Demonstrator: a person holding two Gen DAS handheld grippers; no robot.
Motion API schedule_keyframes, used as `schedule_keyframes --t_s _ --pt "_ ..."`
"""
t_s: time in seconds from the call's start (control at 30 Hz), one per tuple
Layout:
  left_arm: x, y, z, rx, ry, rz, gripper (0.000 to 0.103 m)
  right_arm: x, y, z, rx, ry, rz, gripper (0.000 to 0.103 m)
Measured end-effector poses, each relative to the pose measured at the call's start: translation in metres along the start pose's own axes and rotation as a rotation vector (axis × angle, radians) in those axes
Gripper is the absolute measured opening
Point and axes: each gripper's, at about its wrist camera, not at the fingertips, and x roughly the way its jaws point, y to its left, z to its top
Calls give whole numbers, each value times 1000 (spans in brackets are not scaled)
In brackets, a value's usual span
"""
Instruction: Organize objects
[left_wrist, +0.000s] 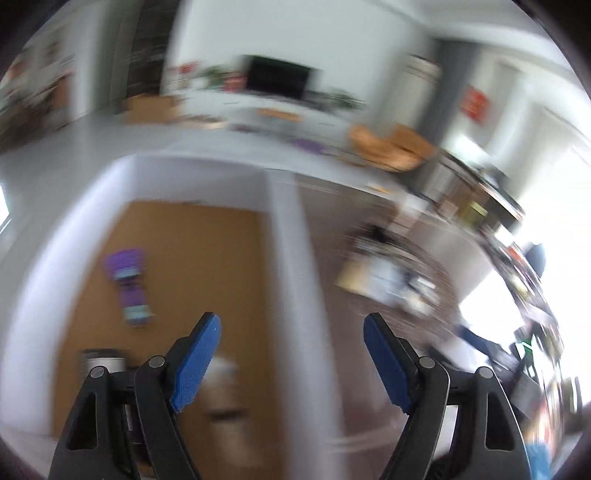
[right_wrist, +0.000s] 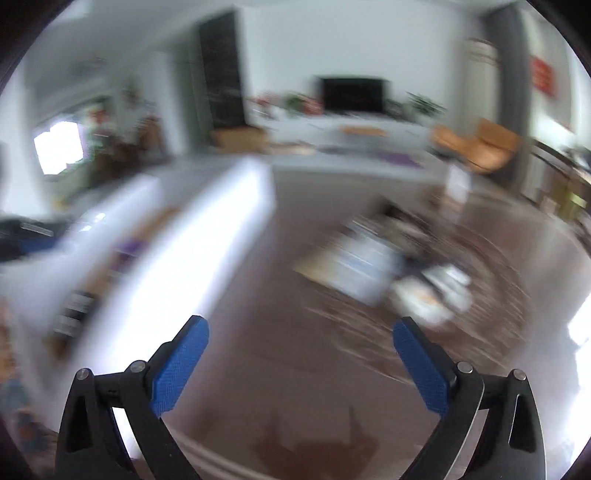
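Inside white box (left_wrist: 280, 240): one purple item (left_wrist: 127, 284); both grippers empty, spread.

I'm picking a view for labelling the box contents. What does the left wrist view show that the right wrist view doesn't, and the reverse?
Only the left wrist view looks straight down into the white-walled box: its brown floor, a purple item lying there and a blurred dark-and-light container near the left gripper. Only the right wrist view shows the box wall side-on, bare dark wood straight ahead of the right gripper and a bright window at far left. Both show open, empty fingers, the pile of blurred items on the dark wood surface, and the television.
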Motion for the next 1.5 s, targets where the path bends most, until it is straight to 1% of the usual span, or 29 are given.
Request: schedule_keyframes --t_s 0.03,0.07,0.1,0.13,0.17,0.2,0.23,0.27,0.3,0.37,0.43,0.53,0.63,0.73,0.77,0.83,0.9,1.0,1.23,1.4,1.5 --pt "4 -33 -5 65 15 -54 87 6 -18 -9 29 21 -37 100" --pt "10 -49 -5 96 25 -84 91 9 -39 -18 63 41 -66 100" --pt "15 -74 -9 135 41 -124 100 12 -56 -26 103 59 -93 100" --pt "22 -97 -16 164 54 -159 103 14 -72 -35 142 68 -120 100" --pt "33 -117 -25 182 75 -179 103 14 -86 -45 172 66 -142 100" --pt "40 -124 -29 188 90 -188 103 11 -101 -52 205 69 -164 100" --pt "57 -137 -38 193 112 -200 103 13 -116 -58 271 95 -189 100" --pt "73 -141 -42 189 126 -194 103 14 -125 -59 311 109 -197 100" --pt "81 -144 -38 184 136 -180 103 13 -134 -61 349 113 -209 100" --pt "120 -147 -44 177 169 -97 103 12 -147 -63 399 129 -252 100" --pt "149 -145 -45 167 184 -39 103 13 -153 -67 432 149 -270 100" --pt "169 -140 -52 156 186 9 103 14 -154 -68 441 155 -275 100" --pt "185 -134 -56 179 174 45 103 15 -154 -67 437 151 -260 100" --pt "197 -133 -58 202 198 74 103 16 -153 -69 426 153 -266 101" --pt "202 -131 -57 199 209 79 102 15 -153 -69 424 154 -265 102" --pt "202 -131 -59 216 190 92 102 16 -153 -70 418 156 -263 103" --pt "203 -131 -60 227 193 96 103 17 -152 -70 413 157 -268 103" --pt "204 -137 -64 278 205 125 103 20 -150 -70 398 163 -280 103" --pt "201 -135 -63 267 195 123 103 22 -148 -69 384 170 -304 103" --pt "203 -136 -61 267 195 122 103 28 -142 -67 337 207 -353 103" --pt "203 -136 -61 265 194 121 103 28 -143 -68 341 207 -350 103"
